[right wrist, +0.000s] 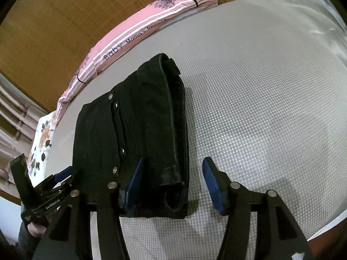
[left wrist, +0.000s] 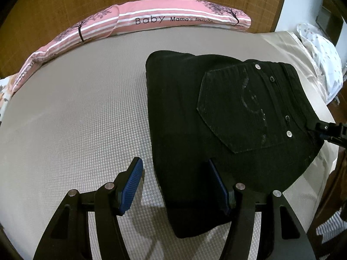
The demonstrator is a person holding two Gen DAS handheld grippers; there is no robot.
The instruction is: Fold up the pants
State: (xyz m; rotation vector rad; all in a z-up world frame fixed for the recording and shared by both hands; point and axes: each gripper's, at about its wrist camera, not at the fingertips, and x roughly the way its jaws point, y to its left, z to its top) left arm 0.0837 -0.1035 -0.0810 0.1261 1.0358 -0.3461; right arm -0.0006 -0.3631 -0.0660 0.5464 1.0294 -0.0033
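Observation:
Black jeans (left wrist: 227, 119) lie folded into a compact bundle on the grey textured mattress (left wrist: 76, 119), back pocket and rivets facing up. My left gripper (left wrist: 175, 186) is open and empty; the bundle's near left edge lies between its blue pads, untouched as far as I can see. In the right wrist view the jeans (right wrist: 134, 140) show their stacked folded edges. My right gripper (right wrist: 173, 182) is open, with the bundle's near corner between its pads. The left gripper also shows there (right wrist: 63, 175), and the right gripper shows at the left view's right edge (left wrist: 321, 130), by the waistband.
A pink striped "Baby" pillow (left wrist: 151, 19) lies along the wooden headboard (left wrist: 65, 4). A white spotted cloth (left wrist: 321, 49) sits past the mattress's right edge. A floral pillow (right wrist: 41, 145) lies at the left in the right wrist view.

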